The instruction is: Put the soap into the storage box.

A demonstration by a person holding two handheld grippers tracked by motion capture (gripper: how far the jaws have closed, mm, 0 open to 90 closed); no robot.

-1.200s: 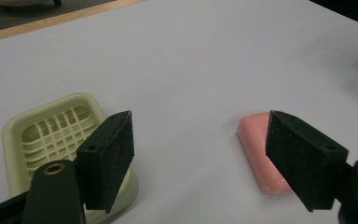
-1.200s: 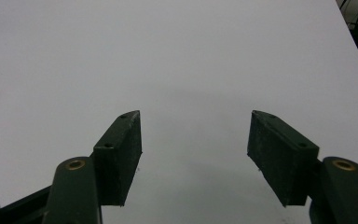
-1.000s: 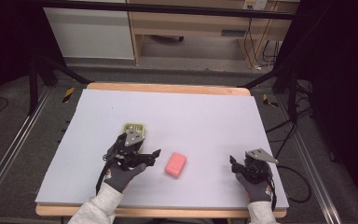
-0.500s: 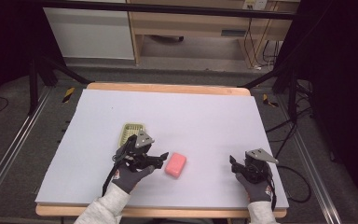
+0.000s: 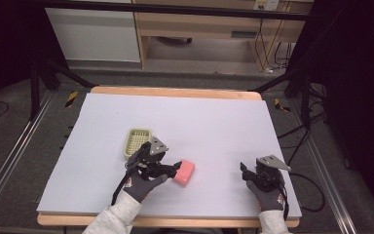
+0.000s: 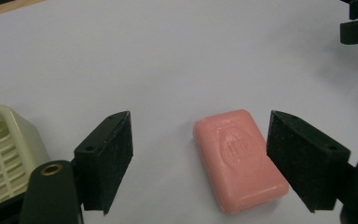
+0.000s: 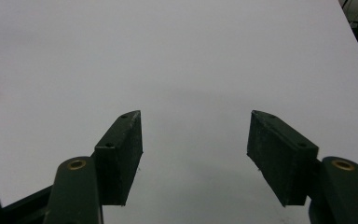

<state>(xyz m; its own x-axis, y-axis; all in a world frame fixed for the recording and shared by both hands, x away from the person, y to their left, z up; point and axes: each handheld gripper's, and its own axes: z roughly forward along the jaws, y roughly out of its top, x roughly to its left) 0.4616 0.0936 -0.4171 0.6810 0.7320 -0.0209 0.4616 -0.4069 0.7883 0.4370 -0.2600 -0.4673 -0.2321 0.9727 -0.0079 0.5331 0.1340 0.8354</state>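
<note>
A pink bar of soap (image 5: 185,173) (image 6: 240,158) lies flat on the pale mat, front of centre. My left gripper (image 5: 174,169) (image 6: 199,119) is open with the soap between its jaws. The soap sits close against one pad, and a wide gap separates it from the other. A pale green slotted soap dish (image 5: 137,142) (image 6: 4,154) stands just left of that gripper. My right gripper (image 5: 246,171) (image 7: 196,116) rests at the front right, open. Its jaws have just been closing a little, with nothing between them.
The lavender mat (image 5: 199,117) covers a wooden table whose edge (image 5: 175,91) runs along the far side. A cabinet and shelves stand behind it. Cables (image 5: 311,190) trail on the floor at the right. Metal rails run along both sides.
My left gripper has moved right, off the soap dish and onto the soap, which now lies between its jaws. The right hand has stayed where it was.
</note>
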